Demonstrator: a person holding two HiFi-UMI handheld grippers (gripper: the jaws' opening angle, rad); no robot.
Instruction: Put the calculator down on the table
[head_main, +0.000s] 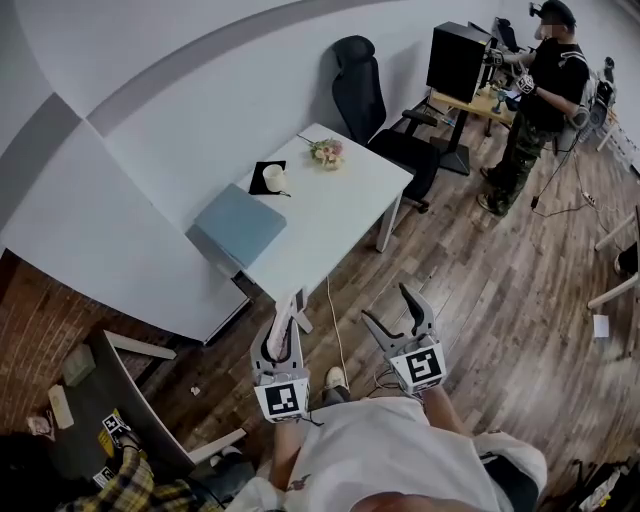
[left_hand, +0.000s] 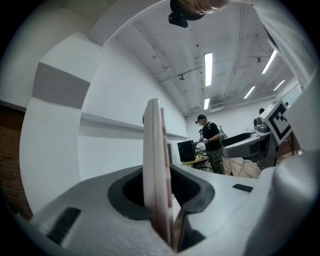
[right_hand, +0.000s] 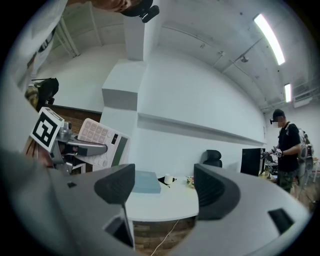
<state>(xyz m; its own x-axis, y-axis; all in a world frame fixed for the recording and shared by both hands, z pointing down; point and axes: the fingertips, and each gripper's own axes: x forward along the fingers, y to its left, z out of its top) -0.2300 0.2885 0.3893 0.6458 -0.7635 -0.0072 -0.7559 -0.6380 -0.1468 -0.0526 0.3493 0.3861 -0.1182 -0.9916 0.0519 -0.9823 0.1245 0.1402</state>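
A pink-and-white calculator stands on edge between the jaws of my left gripper, which is shut on it. It hangs above the wooden floor, just short of the near corner of the white table. In the left gripper view the calculator shows edge-on as a thin upright slab. In the right gripper view its keypad appears at the left, clamped in the left gripper. My right gripper is beside the left one, open, with nothing between its fingers.
On the table lie a blue-grey pad, a cup on a black mat and a small bunch of flowers. A black office chair stands behind it. A person works at a far desk. A white cable hangs from the table.
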